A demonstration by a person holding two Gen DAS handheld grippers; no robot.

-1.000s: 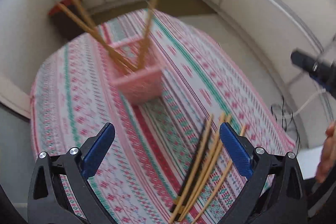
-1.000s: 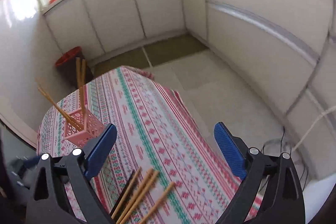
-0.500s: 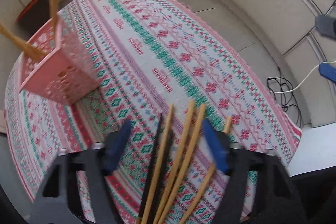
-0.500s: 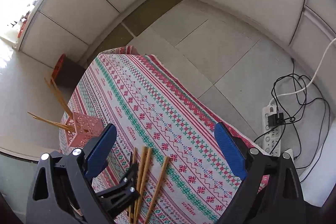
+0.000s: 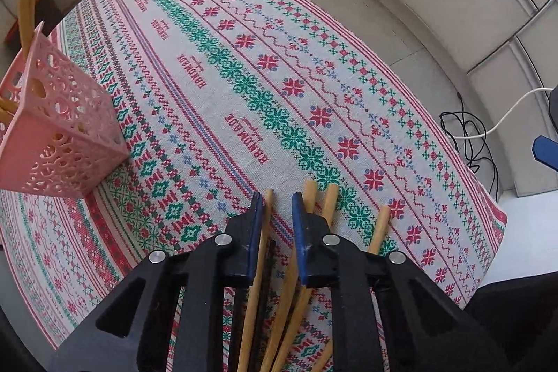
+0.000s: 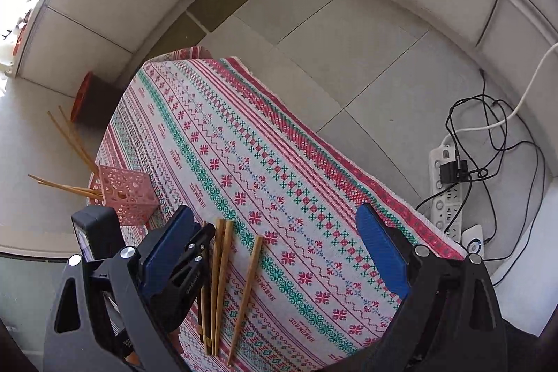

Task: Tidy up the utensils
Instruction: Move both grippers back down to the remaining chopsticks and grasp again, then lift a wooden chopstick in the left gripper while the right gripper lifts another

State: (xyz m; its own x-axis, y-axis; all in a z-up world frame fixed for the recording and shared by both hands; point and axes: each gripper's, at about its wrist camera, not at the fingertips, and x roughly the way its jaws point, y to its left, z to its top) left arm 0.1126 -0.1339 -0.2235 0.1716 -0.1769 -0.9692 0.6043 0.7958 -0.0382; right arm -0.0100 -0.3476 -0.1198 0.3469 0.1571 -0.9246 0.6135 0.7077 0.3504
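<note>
Several wooden chopsticks [image 6: 223, 267] and a dark pair lie in a bunch on the patterned tablecloth [image 5: 244, 86]. My left gripper [image 5: 277, 201] is down over the bunch, its blue jaws narrowed around one wooden chopstick [image 5: 256, 271] and a dark one, a gap still showing. It also shows in the right wrist view [image 6: 195, 253]. A pink perforated holder [image 5: 59, 135] with chopsticks standing in it sits at the left, also seen in the right wrist view [image 6: 127, 192]. My right gripper [image 6: 275, 253] is open and empty, above the table.
The table's right edge drops to a tiled floor with a white power strip [image 6: 448, 187] and tangled black cables [image 6: 495, 142]. A red-rimmed bin [image 6: 87, 100] stands by the far wall. White wall panels surround the area.
My left gripper has dropped onto the chopstick bunch and its jaws have narrowed from wide open to close around a chopstick. My right gripper has tilted downward and stays open.
</note>
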